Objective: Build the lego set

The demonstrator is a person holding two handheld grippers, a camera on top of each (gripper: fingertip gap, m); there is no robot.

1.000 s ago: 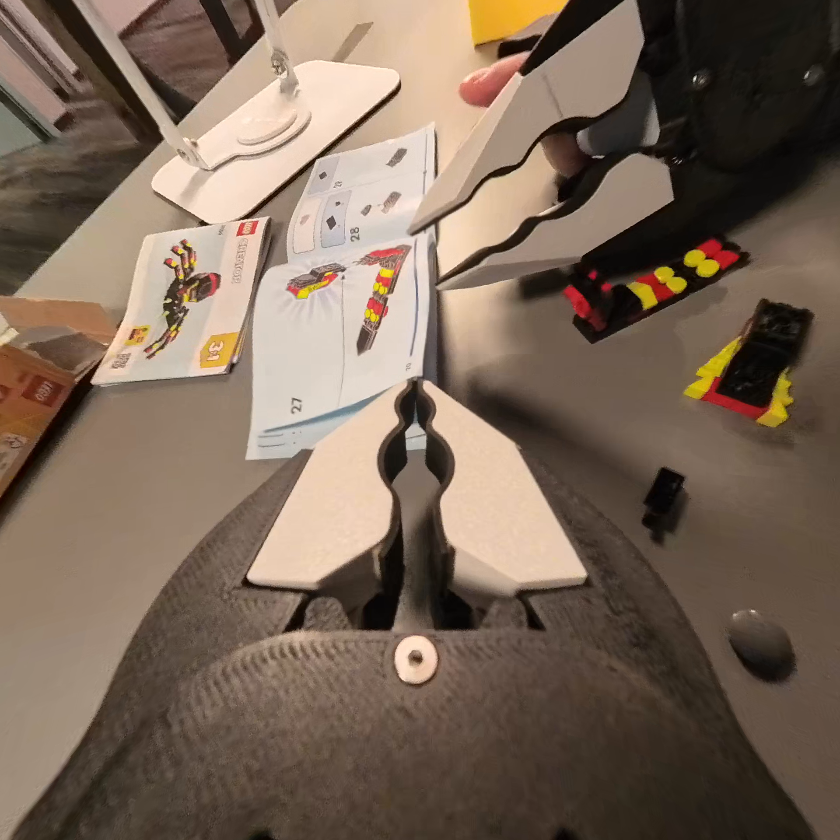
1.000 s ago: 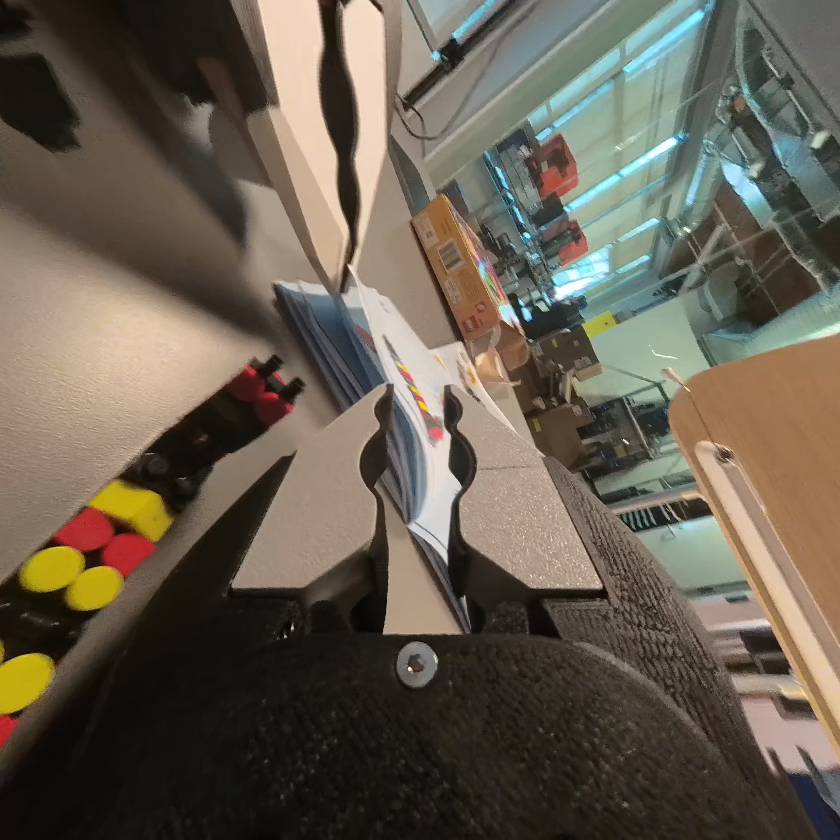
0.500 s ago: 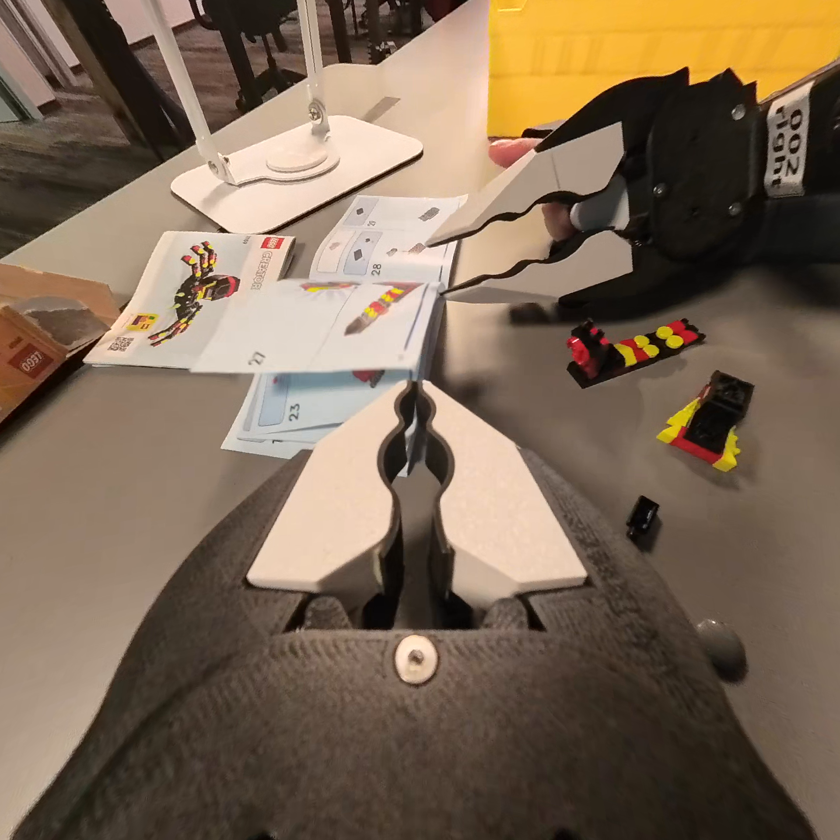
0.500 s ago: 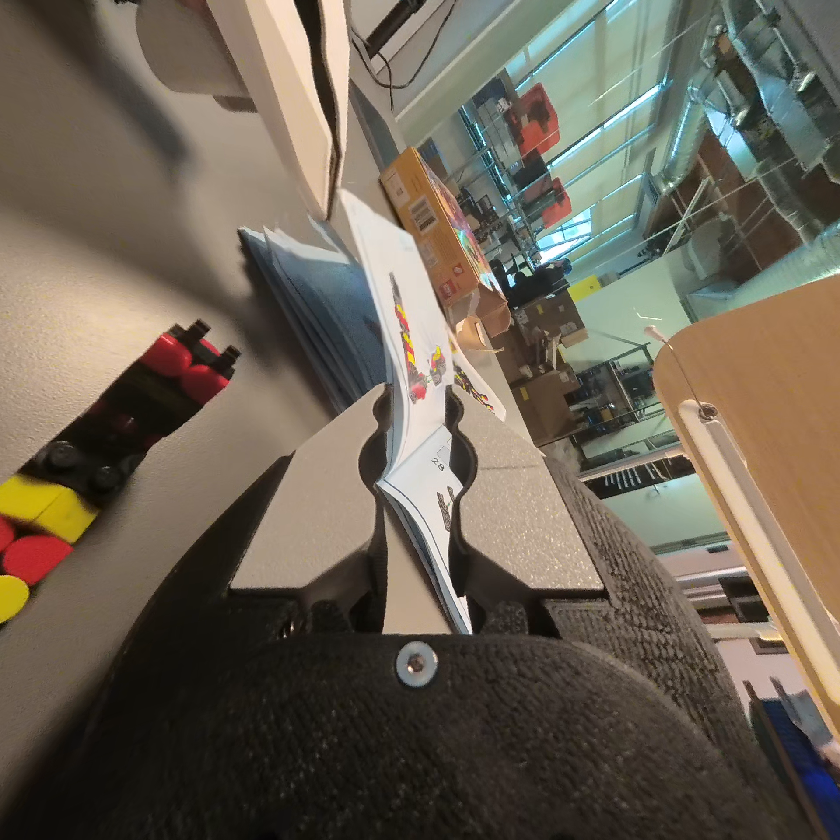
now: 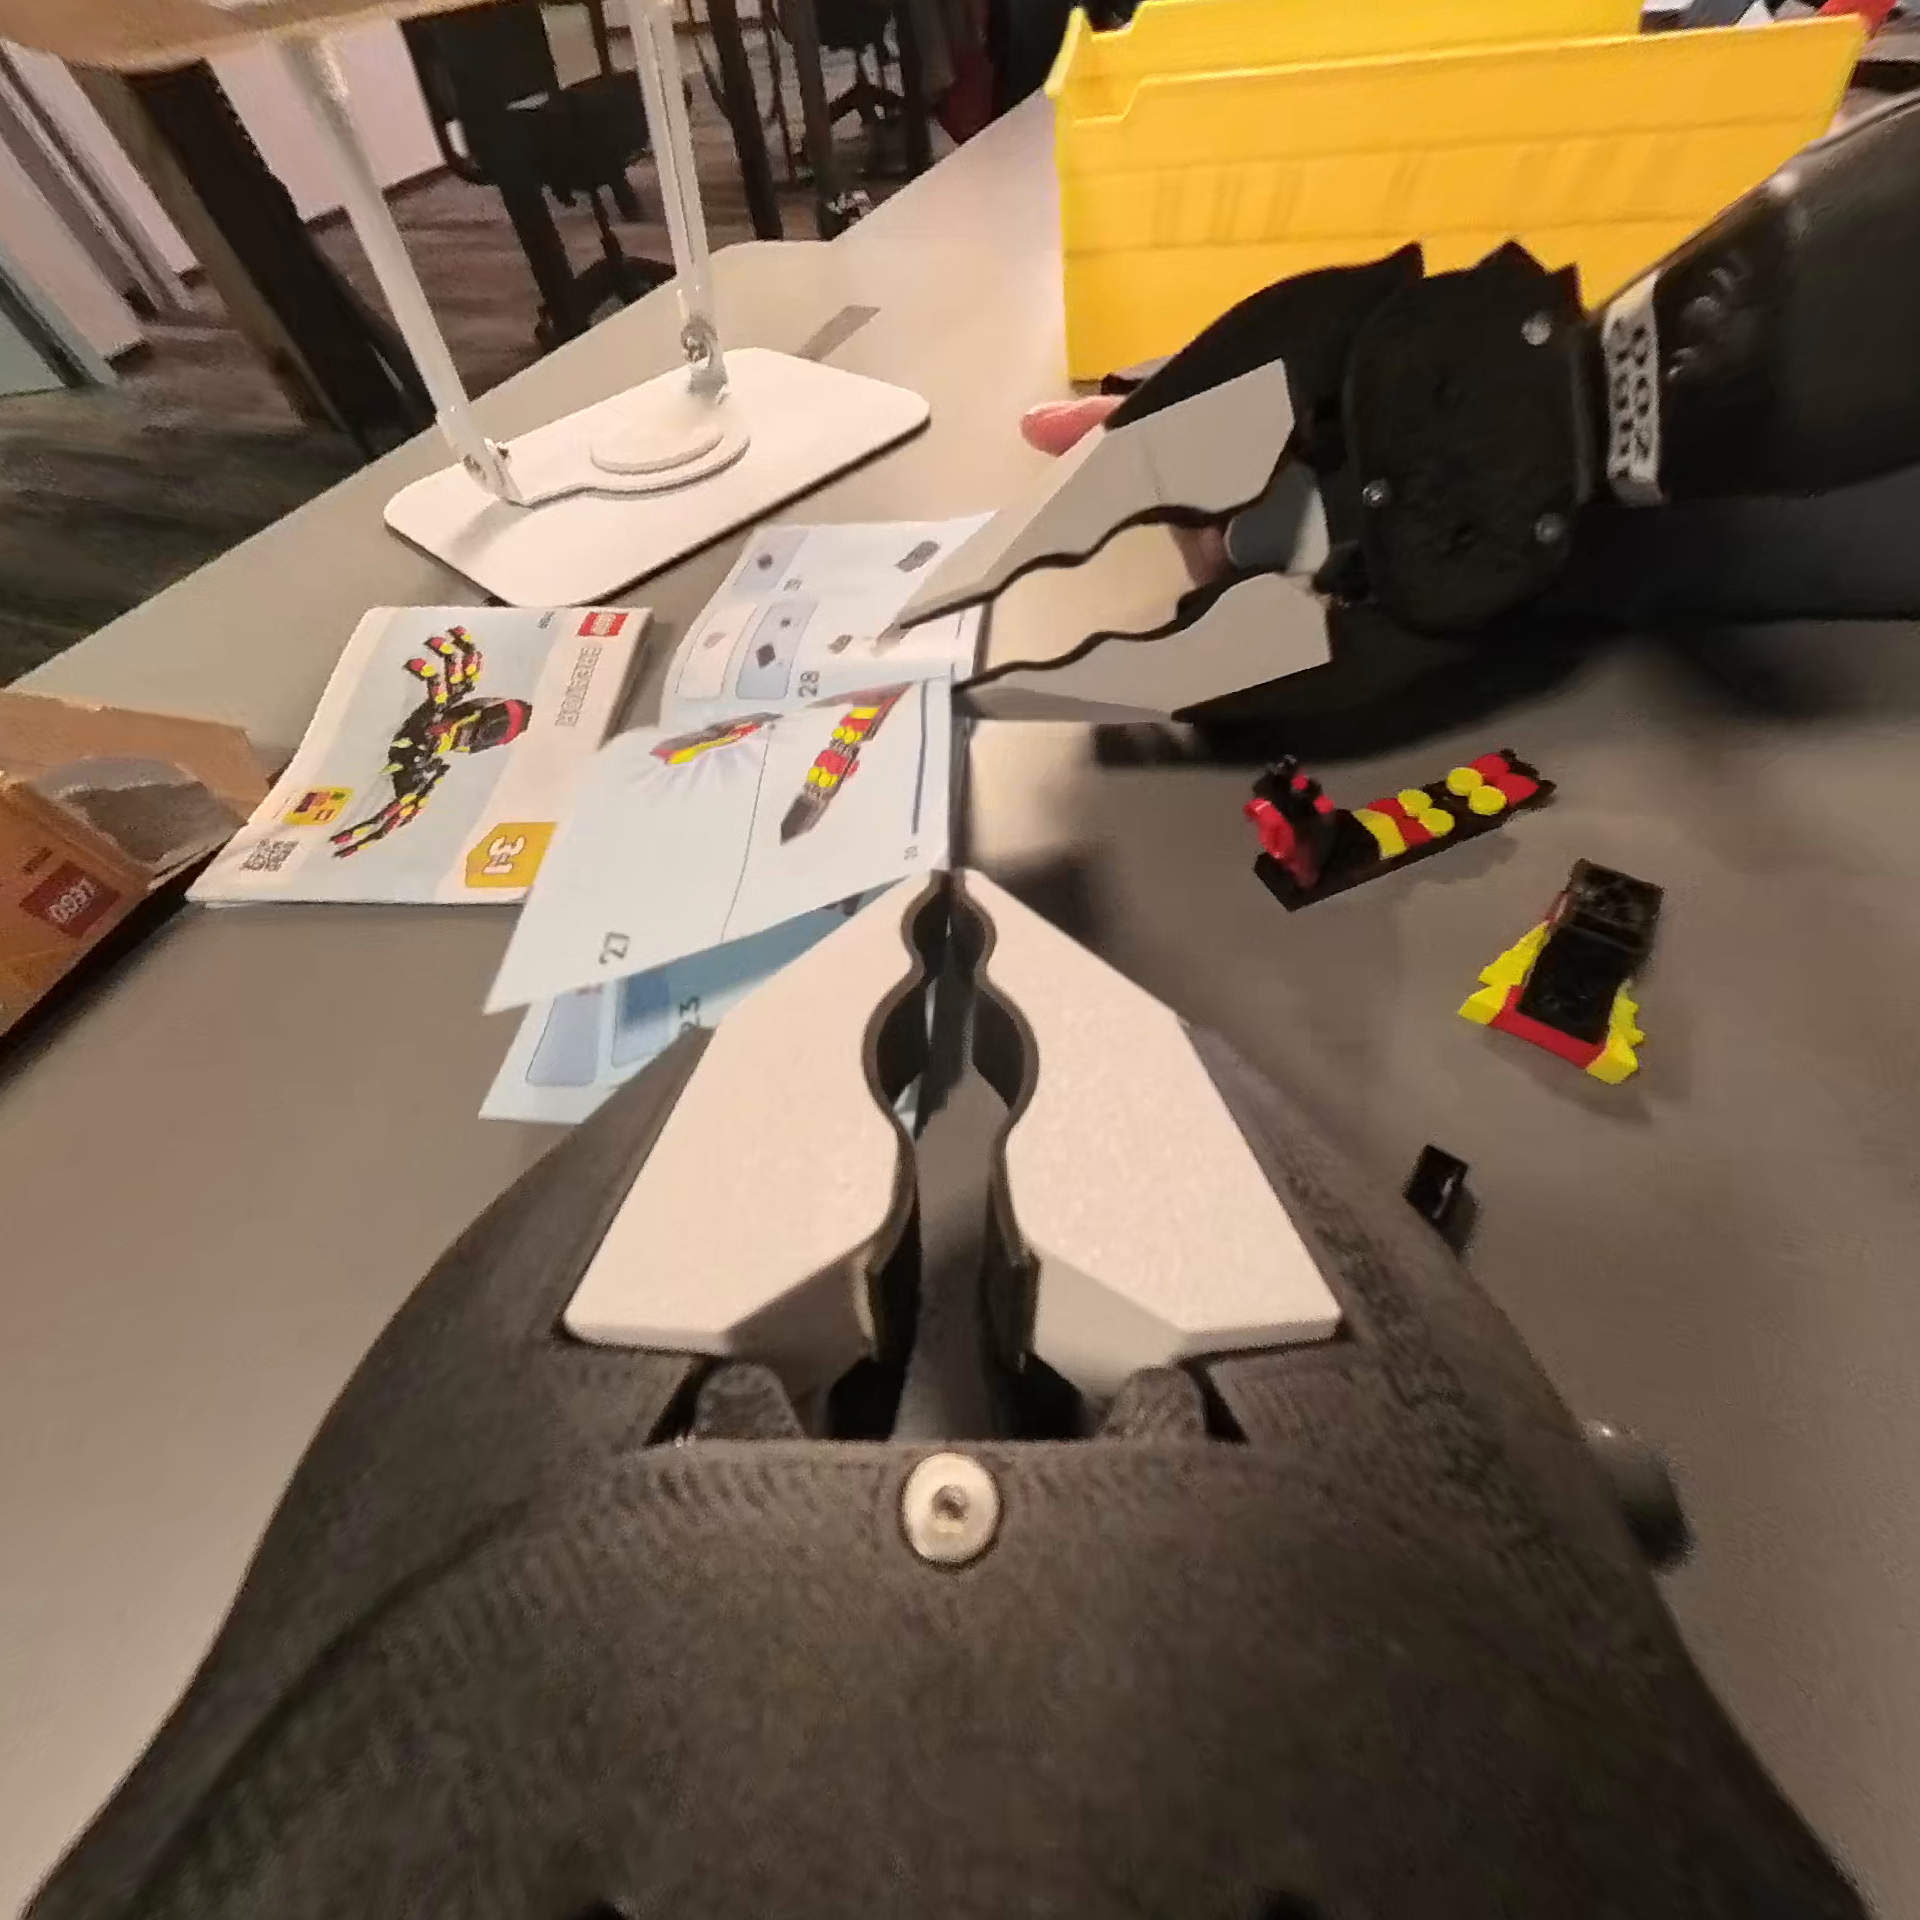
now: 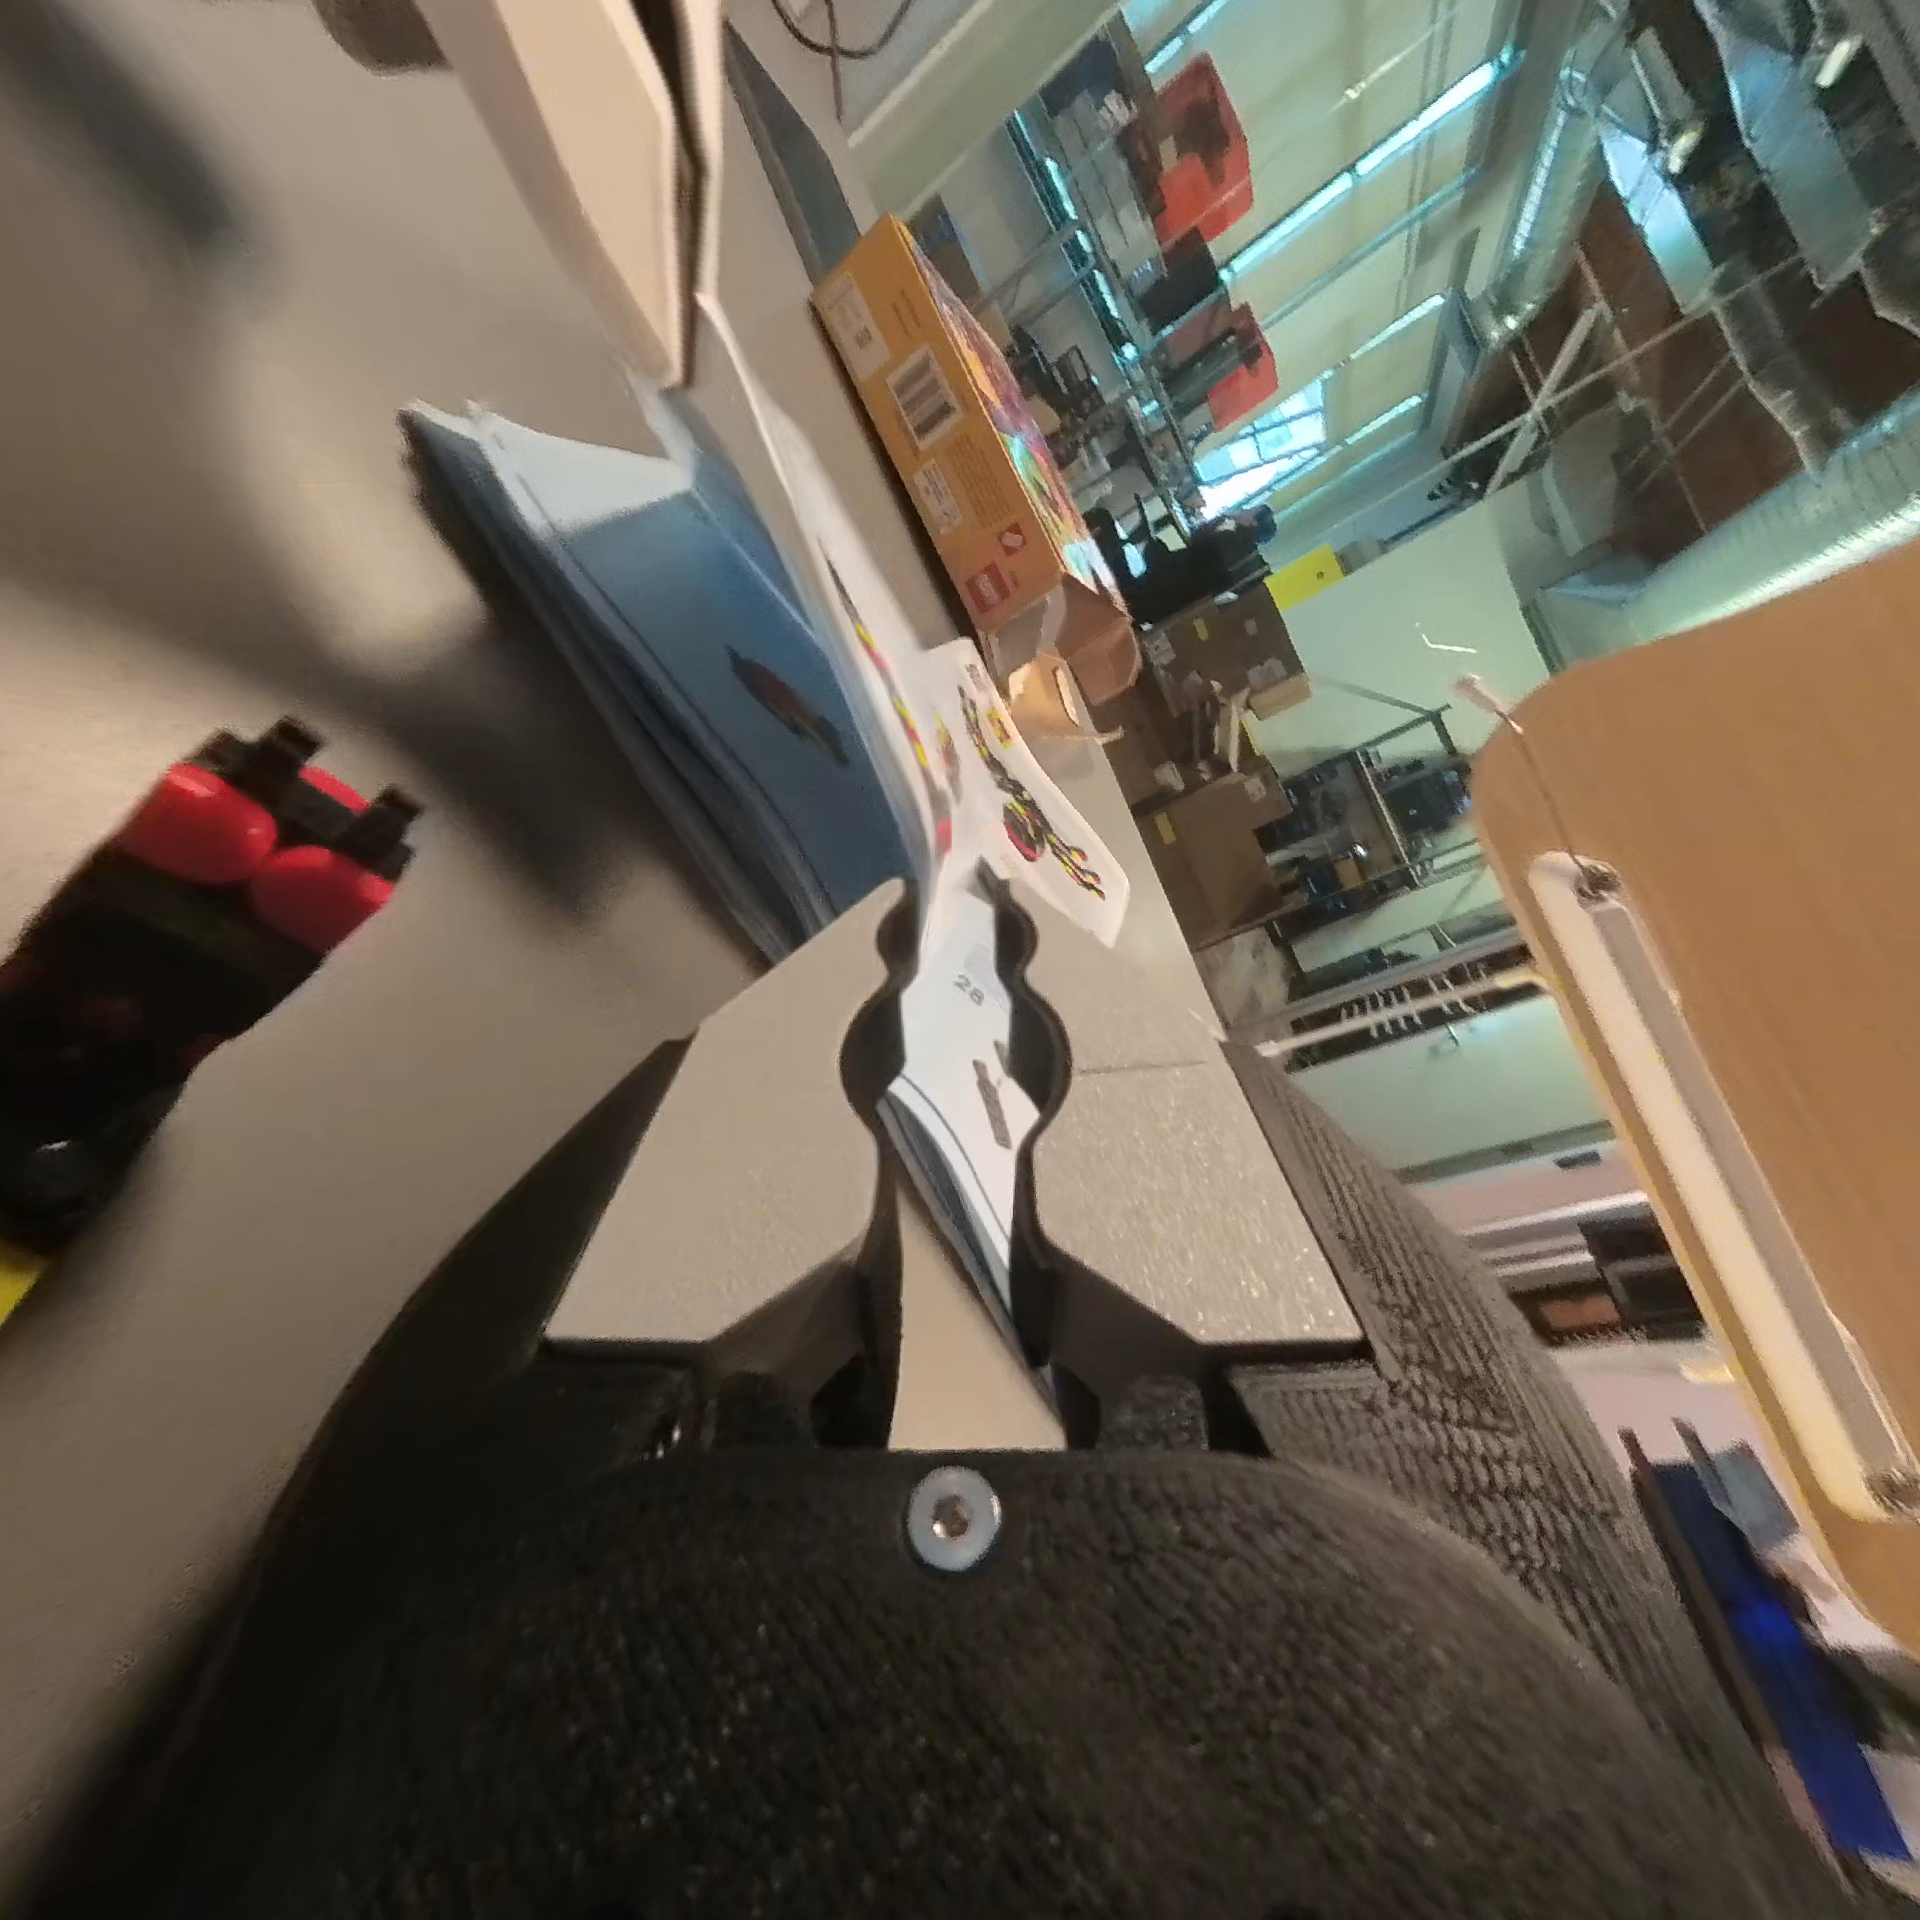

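L gripper [image 5: 948, 902] jaws pinched on booklet page [image 5: 727, 852], R gripper [image 5: 940, 655] jaws narrowly apart round page edge.

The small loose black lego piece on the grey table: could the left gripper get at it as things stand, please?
Probably not right away. The left gripper is shut on a page of the open pale-blue instruction booklet. The small loose black lego piece lies unobstructed on the grey table to its right, so releasing the page should free the way.

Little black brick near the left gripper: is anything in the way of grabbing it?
Nothing visible lies between the left gripper and the little black brick, only bare grey table. But that gripper is shut on a booklet page, so it would probably need to let go first.
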